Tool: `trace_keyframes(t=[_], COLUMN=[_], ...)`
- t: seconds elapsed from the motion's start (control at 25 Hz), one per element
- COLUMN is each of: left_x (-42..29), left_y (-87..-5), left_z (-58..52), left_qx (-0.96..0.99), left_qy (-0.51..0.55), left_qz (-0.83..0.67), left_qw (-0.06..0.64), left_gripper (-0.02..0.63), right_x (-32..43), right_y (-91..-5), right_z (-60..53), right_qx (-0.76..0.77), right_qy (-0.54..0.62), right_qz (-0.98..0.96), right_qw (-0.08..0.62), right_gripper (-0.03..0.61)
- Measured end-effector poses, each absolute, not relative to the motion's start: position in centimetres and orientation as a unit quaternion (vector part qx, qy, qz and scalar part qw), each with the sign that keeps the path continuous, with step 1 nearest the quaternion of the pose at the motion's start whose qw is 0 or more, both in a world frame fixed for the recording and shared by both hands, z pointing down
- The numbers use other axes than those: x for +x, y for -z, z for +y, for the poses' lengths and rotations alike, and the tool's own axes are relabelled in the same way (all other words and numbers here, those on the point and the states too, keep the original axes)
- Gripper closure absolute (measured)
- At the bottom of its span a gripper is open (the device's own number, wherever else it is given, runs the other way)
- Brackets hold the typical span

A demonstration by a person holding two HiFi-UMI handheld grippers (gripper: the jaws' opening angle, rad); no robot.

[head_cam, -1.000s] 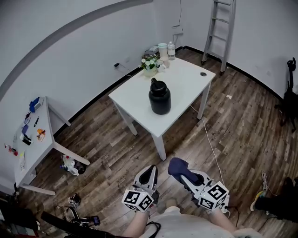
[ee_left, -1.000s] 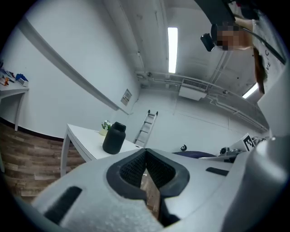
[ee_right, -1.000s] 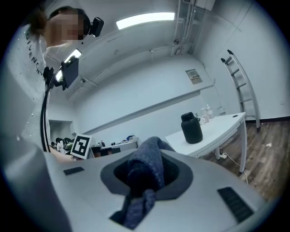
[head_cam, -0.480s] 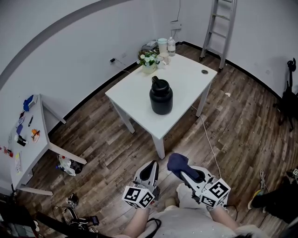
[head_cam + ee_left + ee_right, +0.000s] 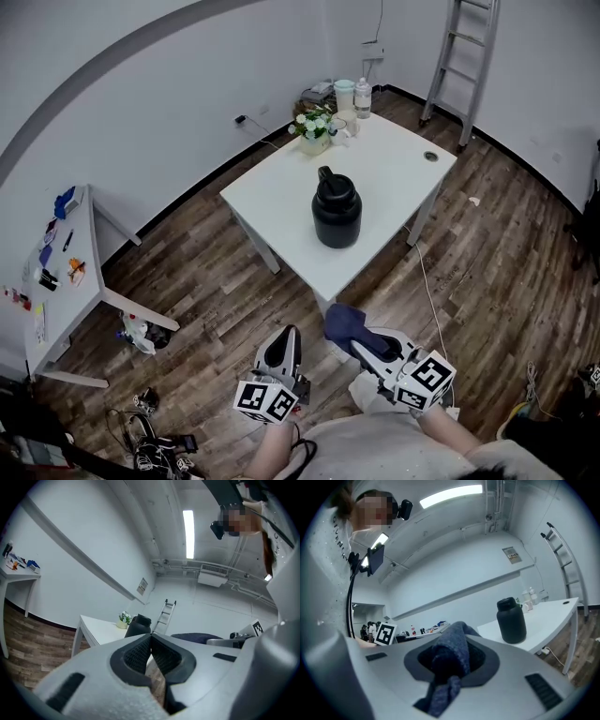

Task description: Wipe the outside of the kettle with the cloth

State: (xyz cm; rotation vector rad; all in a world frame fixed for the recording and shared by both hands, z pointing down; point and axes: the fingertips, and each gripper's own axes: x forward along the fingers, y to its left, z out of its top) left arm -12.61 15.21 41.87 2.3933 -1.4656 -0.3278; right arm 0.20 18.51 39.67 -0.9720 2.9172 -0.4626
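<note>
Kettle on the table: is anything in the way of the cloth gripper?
Nothing visible. Only open floor and table lie between the right gripper, shut on the cloth, and the kettle.

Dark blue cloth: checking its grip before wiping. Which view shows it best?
The right gripper view: the dark blue cloth fills the right gripper's shut jaws. The head view shows its bunched top; the left gripper view, only an edge.

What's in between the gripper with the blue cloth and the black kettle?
In the head view, only wooden floor and the white table's bare edge lie between the right gripper, clamping the cloth, and the kettle.
</note>
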Motion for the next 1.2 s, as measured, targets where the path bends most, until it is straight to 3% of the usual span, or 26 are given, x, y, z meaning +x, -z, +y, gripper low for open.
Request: trace_keyframes(t=[0.52,0.84,1.2], left_x=[-6.1,-4.7,-2.1], left_y=[-42.0,-42.5,-42.6], left_z=[5.8,1.8,-1.0], left_qx=[0.839,0.829,0.834], left_qy=[0.112,0.093,0.092], left_qz=[-0.509,-0.530,-0.526], left_qw=[0.160,0.153,0.140], left_gripper=[0.606,0.607,0.606], right_x=[3.5,4.9,3.2], right_y=[-40.2,-41.3,-41.0], right_z=[10.1,5.2,-0.5], right_qx=[-0.231,-0.180,-0.115], right_qy=[0.129,0.076,0.038], right_qz=[0.964,0.979,0.989], right_qw=[-0.007,-0.057,-0.081], right_gripper=[0.511,0.511,0.511])
